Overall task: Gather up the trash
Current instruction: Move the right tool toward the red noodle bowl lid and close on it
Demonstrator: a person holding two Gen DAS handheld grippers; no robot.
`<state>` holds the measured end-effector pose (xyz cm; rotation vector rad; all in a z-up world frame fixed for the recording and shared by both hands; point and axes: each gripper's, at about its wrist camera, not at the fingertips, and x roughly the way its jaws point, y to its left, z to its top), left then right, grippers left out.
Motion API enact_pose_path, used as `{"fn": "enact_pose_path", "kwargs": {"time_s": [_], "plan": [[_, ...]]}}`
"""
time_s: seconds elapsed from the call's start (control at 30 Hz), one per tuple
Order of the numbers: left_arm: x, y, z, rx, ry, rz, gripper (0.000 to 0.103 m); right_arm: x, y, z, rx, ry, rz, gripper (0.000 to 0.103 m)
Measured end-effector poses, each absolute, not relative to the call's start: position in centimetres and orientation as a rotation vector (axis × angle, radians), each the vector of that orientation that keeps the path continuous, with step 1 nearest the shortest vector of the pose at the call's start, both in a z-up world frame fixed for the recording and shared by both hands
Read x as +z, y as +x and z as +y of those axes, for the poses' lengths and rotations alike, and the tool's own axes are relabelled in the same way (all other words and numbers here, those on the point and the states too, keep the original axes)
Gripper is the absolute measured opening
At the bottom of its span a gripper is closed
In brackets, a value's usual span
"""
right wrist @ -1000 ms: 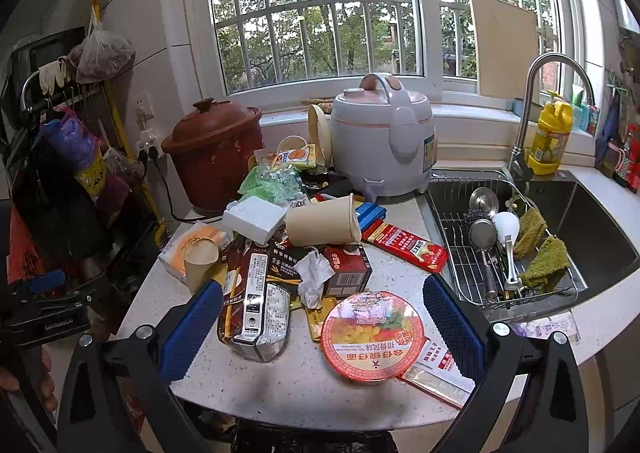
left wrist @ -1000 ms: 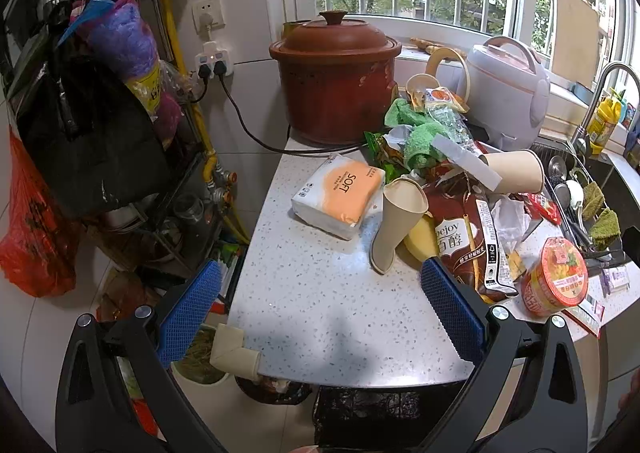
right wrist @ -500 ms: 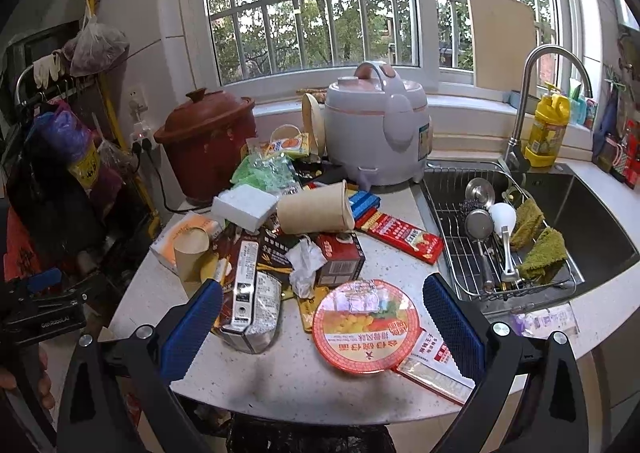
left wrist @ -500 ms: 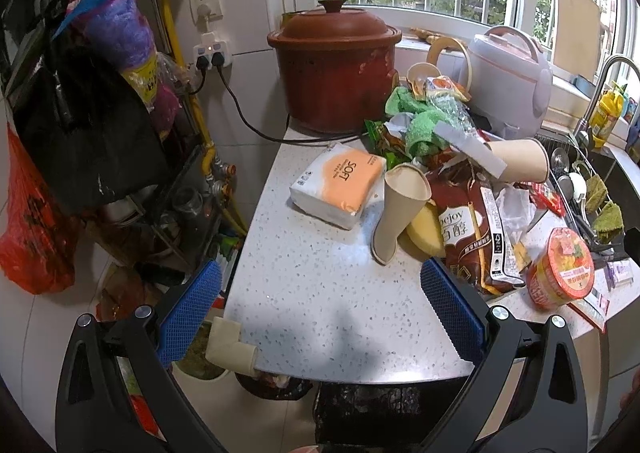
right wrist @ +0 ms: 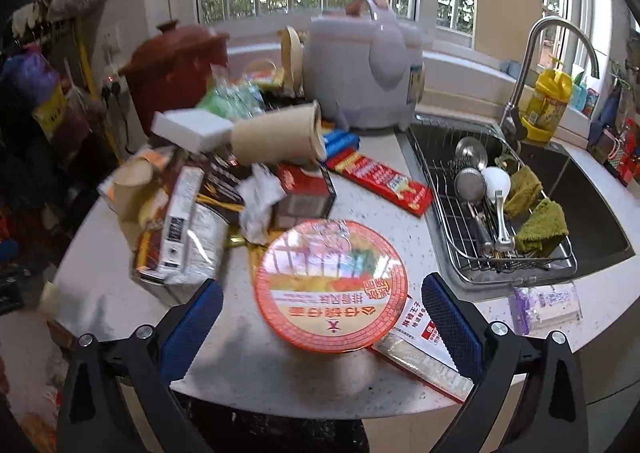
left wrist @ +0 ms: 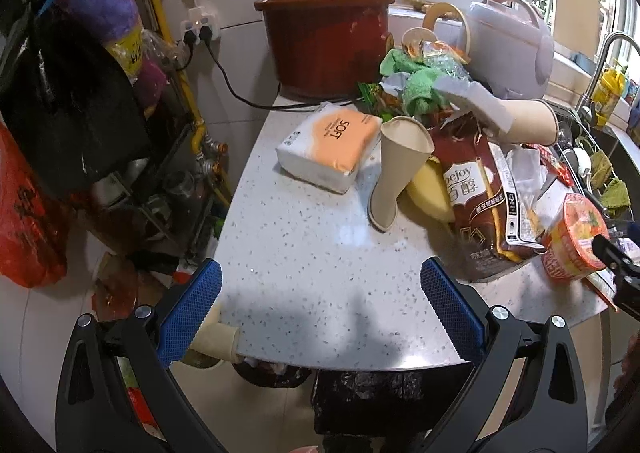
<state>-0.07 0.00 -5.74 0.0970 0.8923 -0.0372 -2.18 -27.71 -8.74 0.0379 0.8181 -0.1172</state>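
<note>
Approach step, nothing collected yet. My right gripper (right wrist: 322, 317) wide open, empty; round red-rimmed noodle bowl (right wrist: 331, 285) on speckled white desk (right wrist: 248, 357) between its fingers. Next: lower, close. My left gripper (left wrist: 320, 305) open, empty, beige paper cup (left wrist: 396, 169) ahead.

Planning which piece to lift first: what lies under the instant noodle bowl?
A flat seasoning packet sticks out from under the noodle bowl toward the sink side, on the counter. Anything else beneath the bowl is covered.
</note>
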Motion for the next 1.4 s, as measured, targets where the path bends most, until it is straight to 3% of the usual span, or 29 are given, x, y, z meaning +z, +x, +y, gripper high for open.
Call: {"fn": "enact_pose_path", "kwargs": {"time_s": [0.33,1.4], "plan": [[-6.1,0.1,-0.2,-0.02,0.11,0.91,0.098,-11.1,0.6,-28.5,-0.113,0.032,0.878,0.099],[-6.2,0.7,-1.1,-0.019,0.115,0.914,0.098,-11.4,3.8,-28.9,-0.126,-0.054,0.93,0.099]]}}
